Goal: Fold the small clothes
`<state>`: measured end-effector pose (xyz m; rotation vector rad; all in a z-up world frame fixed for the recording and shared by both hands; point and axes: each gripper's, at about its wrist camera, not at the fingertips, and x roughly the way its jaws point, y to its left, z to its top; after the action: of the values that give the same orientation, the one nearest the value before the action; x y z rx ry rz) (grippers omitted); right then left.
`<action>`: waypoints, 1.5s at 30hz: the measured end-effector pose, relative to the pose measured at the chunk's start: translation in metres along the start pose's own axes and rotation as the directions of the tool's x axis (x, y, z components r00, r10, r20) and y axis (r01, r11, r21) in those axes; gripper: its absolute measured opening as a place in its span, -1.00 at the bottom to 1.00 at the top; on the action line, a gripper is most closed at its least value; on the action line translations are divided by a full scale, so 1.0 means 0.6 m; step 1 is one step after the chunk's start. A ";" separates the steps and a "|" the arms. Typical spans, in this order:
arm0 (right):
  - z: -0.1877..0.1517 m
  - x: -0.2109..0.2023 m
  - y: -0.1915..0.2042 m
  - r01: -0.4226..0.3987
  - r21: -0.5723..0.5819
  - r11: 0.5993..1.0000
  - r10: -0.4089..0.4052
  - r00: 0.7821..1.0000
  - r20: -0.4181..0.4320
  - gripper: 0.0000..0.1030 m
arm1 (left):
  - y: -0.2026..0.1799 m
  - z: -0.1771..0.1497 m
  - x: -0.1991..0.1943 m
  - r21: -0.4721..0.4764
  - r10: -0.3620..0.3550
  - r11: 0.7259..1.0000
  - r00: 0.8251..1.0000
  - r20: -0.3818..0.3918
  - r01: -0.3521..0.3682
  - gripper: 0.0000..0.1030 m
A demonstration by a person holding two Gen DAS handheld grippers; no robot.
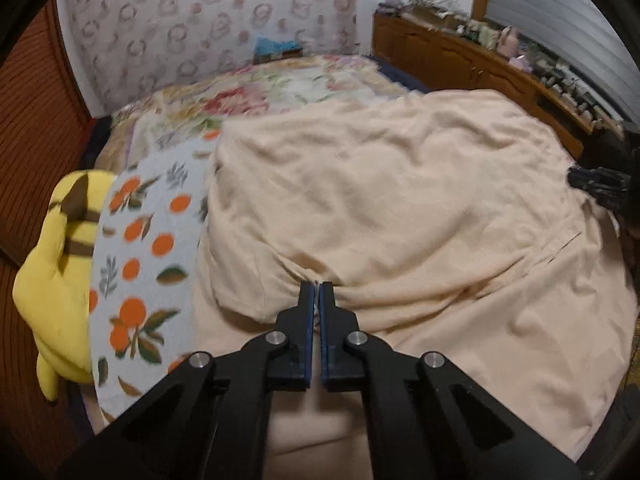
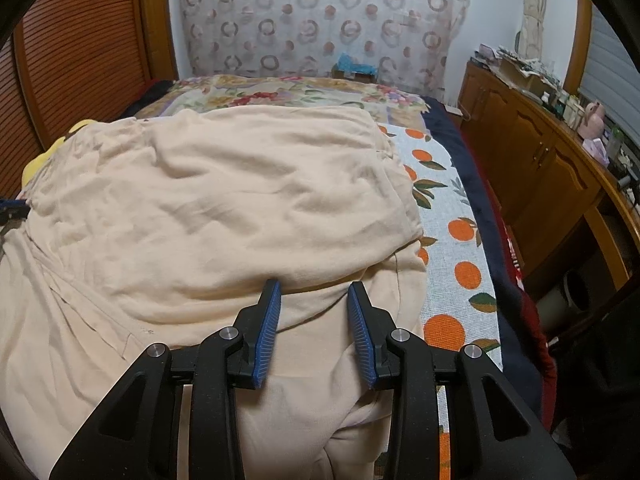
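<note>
A cream-coloured garment [image 1: 400, 208] lies spread on the bed, its far half folded over toward me. My left gripper [image 1: 317, 286] is shut on the near edge of the folded layer. In the right wrist view the same garment [image 2: 224, 200] fills the middle. My right gripper [image 2: 314, 288] is open, its blue-padded fingertips [image 2: 272, 300] resting at the folded edge, with nothing between them. The right gripper also shows at the right edge of the left wrist view [image 1: 592, 184].
An orange-print sheet [image 1: 148, 264] covers the bed under the garment, also seen in the right wrist view [image 2: 452, 248]. A yellow plush toy [image 1: 60, 272] lies at the left. A floral quilt [image 2: 280, 96] lies beyond. A wooden cabinet [image 2: 540, 168] stands at the right.
</note>
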<state>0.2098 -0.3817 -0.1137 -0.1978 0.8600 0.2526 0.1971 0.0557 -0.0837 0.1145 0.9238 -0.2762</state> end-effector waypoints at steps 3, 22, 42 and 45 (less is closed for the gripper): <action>0.007 0.003 -0.007 -0.037 0.028 0.999 0.037 0.999 -0.017 -0.39 | -0.003 0.017 -0.022 0.004 0.008 1.000 0.999 0.047 -0.008 -1.00; 0.037 -0.077 0.004 -0.128 0.015 0.992 0.124 0.979 0.161 -1.00 | -0.004 0.037 -0.110 -0.021 0.013 1.000 0.975 0.221 -0.009 -1.00; -0.031 -0.034 0.072 -0.219 0.003 0.976 0.219 0.975 -0.027 -0.22 | -0.020 0.024 -0.111 -0.029 0.014 1.000 0.973 0.229 -0.008 -1.00; -0.029 -0.031 0.089 -0.185 -0.022 0.982 0.185 0.982 -0.032 -0.21 | -0.019 0.024 -0.111 -0.028 0.014 1.000 0.973 0.228 -0.007 -1.00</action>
<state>0.1699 -0.3382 -0.1141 -0.1450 0.9063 0.4352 0.1671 0.0542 -0.0217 0.0611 0.6976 -0.2610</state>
